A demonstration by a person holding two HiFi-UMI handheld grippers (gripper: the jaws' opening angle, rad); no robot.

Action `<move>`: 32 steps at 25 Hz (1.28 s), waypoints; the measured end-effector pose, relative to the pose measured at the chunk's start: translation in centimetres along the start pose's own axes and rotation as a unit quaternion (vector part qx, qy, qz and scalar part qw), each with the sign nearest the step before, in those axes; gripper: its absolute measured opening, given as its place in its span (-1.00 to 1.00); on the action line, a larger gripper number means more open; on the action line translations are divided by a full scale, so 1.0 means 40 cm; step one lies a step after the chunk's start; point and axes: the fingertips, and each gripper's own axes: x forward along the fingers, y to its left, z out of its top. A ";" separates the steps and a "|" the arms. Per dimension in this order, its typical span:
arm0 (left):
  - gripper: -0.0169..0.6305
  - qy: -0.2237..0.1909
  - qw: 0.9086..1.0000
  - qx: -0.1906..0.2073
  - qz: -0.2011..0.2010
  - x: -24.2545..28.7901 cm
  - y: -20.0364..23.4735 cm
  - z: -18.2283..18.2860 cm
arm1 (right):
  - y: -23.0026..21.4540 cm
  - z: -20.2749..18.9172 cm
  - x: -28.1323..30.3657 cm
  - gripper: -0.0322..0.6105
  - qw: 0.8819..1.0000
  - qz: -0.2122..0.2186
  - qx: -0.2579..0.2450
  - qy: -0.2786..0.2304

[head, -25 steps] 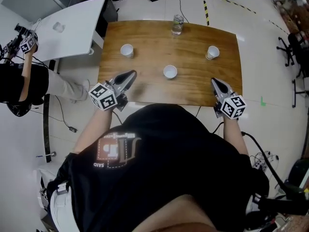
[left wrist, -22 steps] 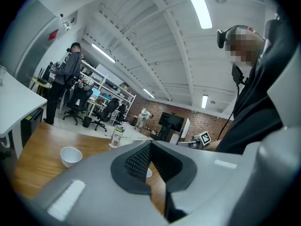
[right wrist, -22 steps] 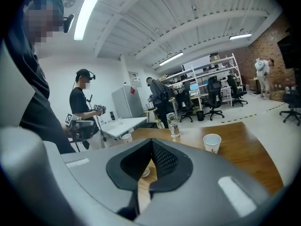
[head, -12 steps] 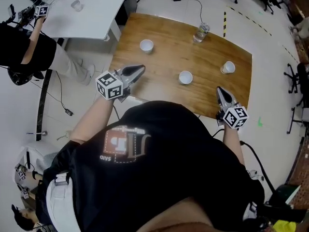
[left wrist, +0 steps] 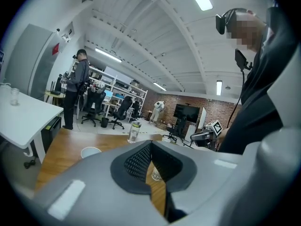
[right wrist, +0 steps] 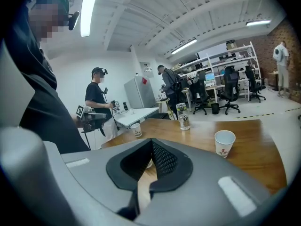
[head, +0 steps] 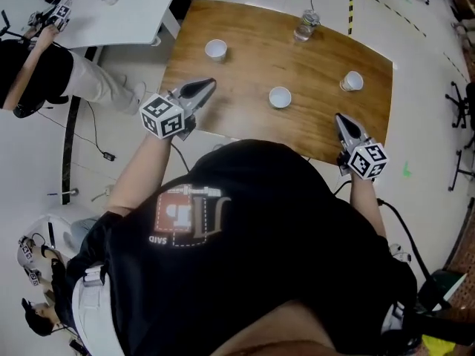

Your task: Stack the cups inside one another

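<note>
Three white paper cups stand apart on the wooden table [head: 245, 65]: a far-left cup [head: 216, 49], a middle cup [head: 280, 97] and a right cup [head: 352, 81]. My left gripper [head: 206, 87] hovers over the table's near left part, short of the far-left cup [left wrist: 90, 151], jaws shut with nothing in them. My right gripper [head: 341, 119] is at the near right edge, in front of the right cup [right wrist: 224, 142], also shut and empty. The middle cup [left wrist: 156, 174] peeks through behind the left gripper [left wrist: 150, 144]. In the right gripper view, the right gripper [right wrist: 151, 141] points across the table.
A clear water bottle [head: 305, 25] stands at the table's far edge. A white side table [head: 126, 10] sits to the left, with a person [head: 44, 73] in black beside it. Office chairs and shelves fill the room behind. A cable [head: 404, 236] trails on the floor at right.
The head view has swung, so the table now sits more tilted in the picture. Both grippers have crept slightly forward over the near edge and stay shut. The cups have not moved.
</note>
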 end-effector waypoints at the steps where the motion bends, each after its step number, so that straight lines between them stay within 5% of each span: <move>1: -0.94 0.001 1.000 -0.001 -0.001 0.004 0.000 -0.002 | 0.004 -0.002 -0.003 -0.86 1.000 -0.001 0.001 0.000; 16: -0.94 -0.022 0.999 -0.030 -0.023 0.005 -0.013 0.017 | 0.065 -0.042 0.010 -0.86 1.000 0.003 -0.007 0.017; 21: -0.94 -0.026 0.999 -0.033 -0.009 -0.026 -0.019 0.010 | 0.113 -0.054 0.074 -0.85 0.996 0.041 -0.062 0.048; 27: -0.94 -0.028 0.999 -0.038 0.006 -0.059 -0.010 0.000 | 0.199 -0.086 0.220 -0.72 0.978 0.107 -0.142 0.111; 32: -0.94 -0.034 0.999 -0.036 0.021 -0.093 -0.006 0.004 | 0.238 -0.086 0.263 -0.70 0.973 0.135 -0.150 0.112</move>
